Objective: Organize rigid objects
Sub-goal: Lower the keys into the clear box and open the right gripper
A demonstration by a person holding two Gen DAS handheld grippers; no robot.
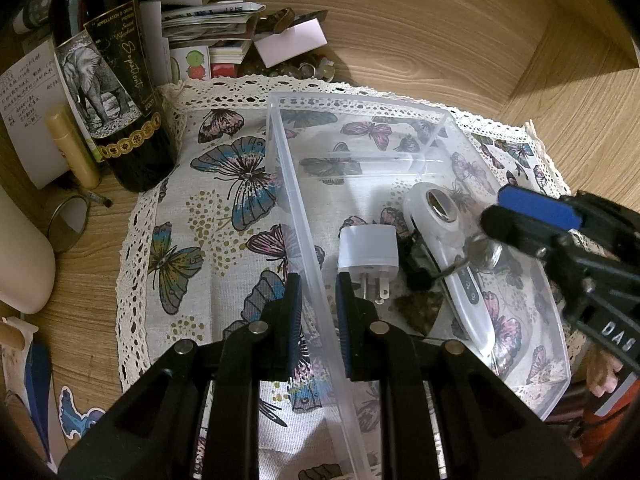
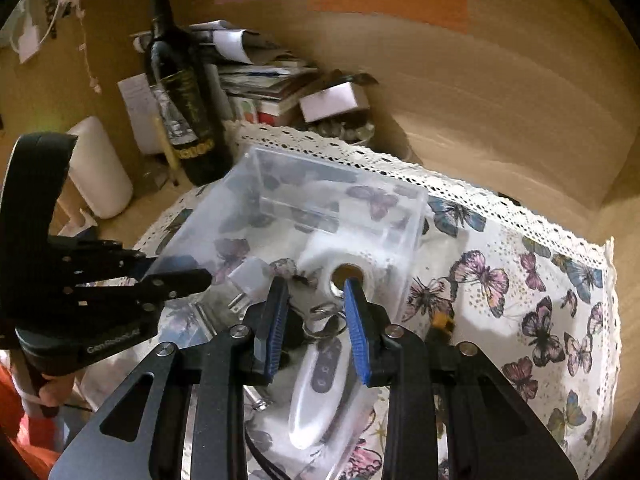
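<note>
A clear plastic box (image 1: 288, 168) stands on a butterfly cloth (image 1: 224, 184). Inside lie a white plug adapter (image 1: 368, 252), a white handheld device (image 1: 440, 220) with buttons, a key ring (image 1: 480, 252) and dark stones (image 1: 420, 308). My left gripper (image 1: 318, 292) straddles the box's left wall, one pad on each side, close around it. My right gripper (image 2: 316, 292) is open above the box, over the key ring (image 2: 324, 320) and the white device (image 2: 320, 380). It also shows in the left wrist view (image 1: 520, 216). The left gripper shows in the right wrist view (image 2: 176, 276).
A dark wine bottle (image 1: 108, 80) stands left of the cloth, with a yellow tube (image 1: 72, 144), a small mirror (image 1: 68, 224) and a white container (image 1: 20, 256). Stacked papers and booklets (image 1: 216, 28) sit behind. A wooden wall (image 1: 400, 20) closes the back.
</note>
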